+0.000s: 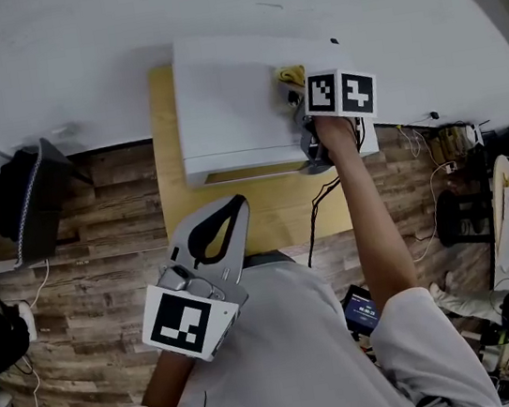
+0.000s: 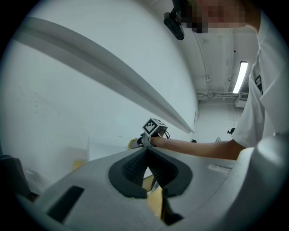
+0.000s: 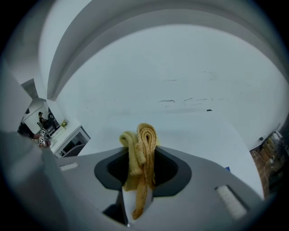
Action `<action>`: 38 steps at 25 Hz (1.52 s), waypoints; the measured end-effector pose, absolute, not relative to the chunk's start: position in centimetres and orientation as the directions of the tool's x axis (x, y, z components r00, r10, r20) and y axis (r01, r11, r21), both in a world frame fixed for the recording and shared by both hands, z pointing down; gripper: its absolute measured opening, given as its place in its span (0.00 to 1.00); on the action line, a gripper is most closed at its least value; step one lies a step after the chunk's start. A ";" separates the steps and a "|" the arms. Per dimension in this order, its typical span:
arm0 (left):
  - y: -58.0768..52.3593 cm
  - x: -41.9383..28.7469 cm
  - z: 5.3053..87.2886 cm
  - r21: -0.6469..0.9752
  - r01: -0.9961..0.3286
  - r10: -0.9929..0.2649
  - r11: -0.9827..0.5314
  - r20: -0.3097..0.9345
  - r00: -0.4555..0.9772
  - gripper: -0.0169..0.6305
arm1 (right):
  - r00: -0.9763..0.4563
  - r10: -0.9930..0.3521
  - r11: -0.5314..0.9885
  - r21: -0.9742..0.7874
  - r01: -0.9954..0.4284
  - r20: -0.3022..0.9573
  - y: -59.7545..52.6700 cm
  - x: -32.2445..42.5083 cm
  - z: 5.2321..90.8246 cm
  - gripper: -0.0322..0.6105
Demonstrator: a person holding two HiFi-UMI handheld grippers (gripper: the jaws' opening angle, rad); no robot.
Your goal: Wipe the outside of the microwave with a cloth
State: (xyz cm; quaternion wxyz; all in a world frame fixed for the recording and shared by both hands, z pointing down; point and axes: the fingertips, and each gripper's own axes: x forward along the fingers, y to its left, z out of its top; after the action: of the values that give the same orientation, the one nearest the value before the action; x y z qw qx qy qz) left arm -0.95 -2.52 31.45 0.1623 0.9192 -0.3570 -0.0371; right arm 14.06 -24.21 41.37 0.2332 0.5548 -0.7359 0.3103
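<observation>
Right gripper [image 1: 299,98] clamped on one yellow cloth [image 1: 290,75] over the top of the microwave [image 1: 226,107], near its back right corner.
My jaws pinch the bunched cloth, and its folds stick out past the tips; I cannot tell whether it touches the top. My left gripper [image 1: 234,205] is pressed together on nothing, held by my chest off the tabletop's [image 1: 275,214] front edge. One cloth, one white microwave, two grippers. The microwave stands at the back edge of the light wooden tabletop against a white wall [image 1: 98,41], with a plank floor [image 1: 88,232] around.
</observation>
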 end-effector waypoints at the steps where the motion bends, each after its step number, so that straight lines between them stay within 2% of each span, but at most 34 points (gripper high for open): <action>1: -2.5 -1.0 31.4 0.322 -0.646 -0.670 -0.692 0.050 0.741 0.01 | -0.285 -0.671 0.196 -0.207 -0.959 0.684 -24.2 13.6 41.3 0.24; 38: -1.5 -2.7 31.8 0.305 -0.717 -0.729 -0.626 0.097 0.678 0.01 | -0.516 -0.585 0.425 -0.305 -0.852 0.626 -24.0 -3.9 41.3 0.24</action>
State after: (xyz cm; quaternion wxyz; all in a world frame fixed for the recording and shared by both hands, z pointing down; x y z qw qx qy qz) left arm -2.66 -1.48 31.84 0.1613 0.9016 -0.4009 -0.0179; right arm -3.85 -24.02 41.34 0.2190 0.4405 -0.8153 0.3053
